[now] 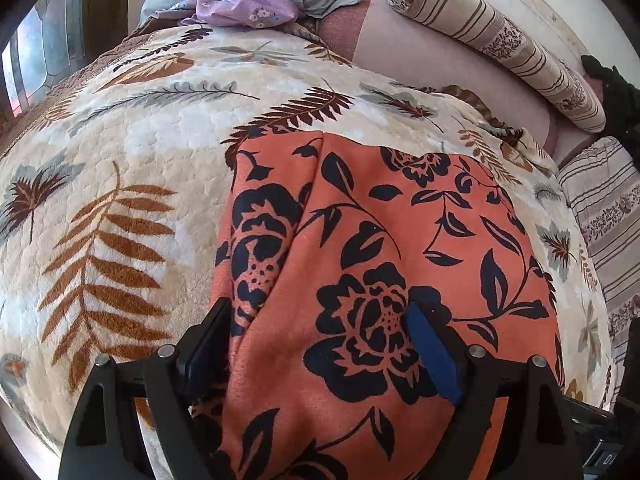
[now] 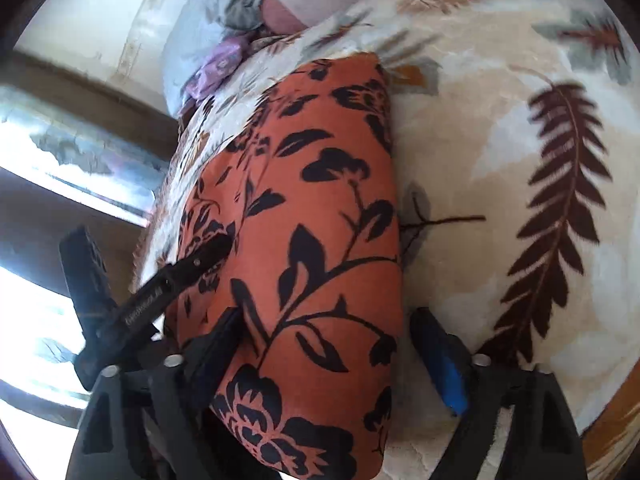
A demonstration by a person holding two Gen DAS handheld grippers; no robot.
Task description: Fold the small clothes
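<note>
Spread across a bed: plush cream blanket with brown and grey fern leaves (image 1: 132, 128), with striped beige bolster pillow (image 1: 496, 36) and crumpled lilac floral cloth (image 1: 244, 10) at the far edge, bright window (image 2: 60, 168) off to the left.

Lying on that blanket, near centre: soft orange garment printed with black roses and leaves (image 1: 360, 240), folded into a thick, rounded bundle with a vertical fold seam left of middle. Reaches right up between the fingers of the left gripper (image 1: 320, 320), whose blue-padded right finger (image 1: 430, 356) rests on the fabric while the left finger sits at the bundle's left edge. Jaws spread wide, straddling the cloth, not pinching it.

Seen from the right wrist, same bundle running lengthwise away, long and narrow, right edge crisp against the blanket. Right gripper (image 2: 324, 328) also wide, straddling the bundle's near end. Left gripper's black finger visible at the near left, tip touching the garment's left side.
</note>
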